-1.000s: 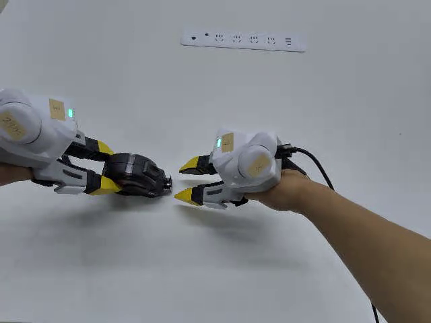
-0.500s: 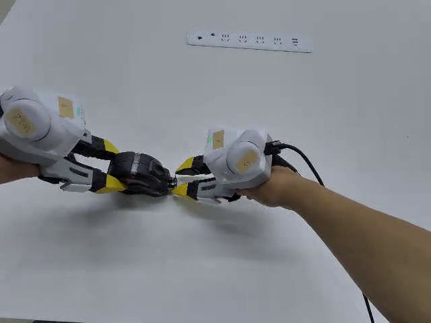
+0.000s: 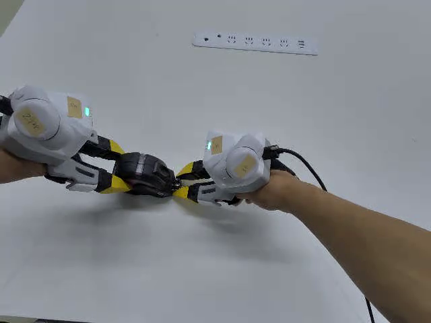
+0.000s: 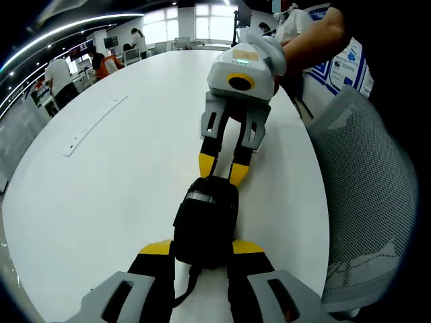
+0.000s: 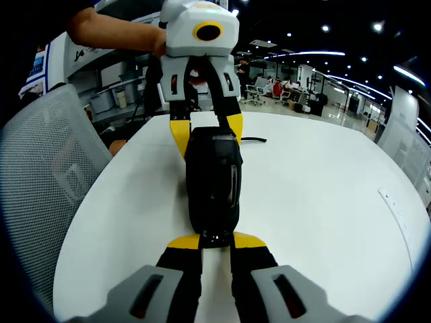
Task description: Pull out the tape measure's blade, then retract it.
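Observation:
A black tape measure point(image 3: 149, 174) is held just above the white table point(image 3: 202, 262), with my left gripper point(image 3: 116, 166) shut on its body from the left. My right gripper point(image 3: 182, 180) comes in from the right, its yellow fingertips point(image 3: 185, 168) pinched at the case's front, where the blade's end hook sits. In the left gripper view the case point(image 4: 205, 219) lies between my left gripper's point(image 4: 203, 247) jaws. In the right gripper view my right gripper point(image 5: 215, 240) is shut on the end hook under the case point(image 5: 214, 178). No length of blade shows.
A white power strip point(image 3: 254, 42) lies at the table's far side. A black cable point(image 3: 306, 168) trails from the right gripper along the person's forearm. A grey mesh chair point(image 4: 363, 202) stands beside the table. People work in the room behind.
My right gripper has moved left to the tape measure's front and its jaws, open a second ago, have closed on the end hook. The left gripper has kept its hold.

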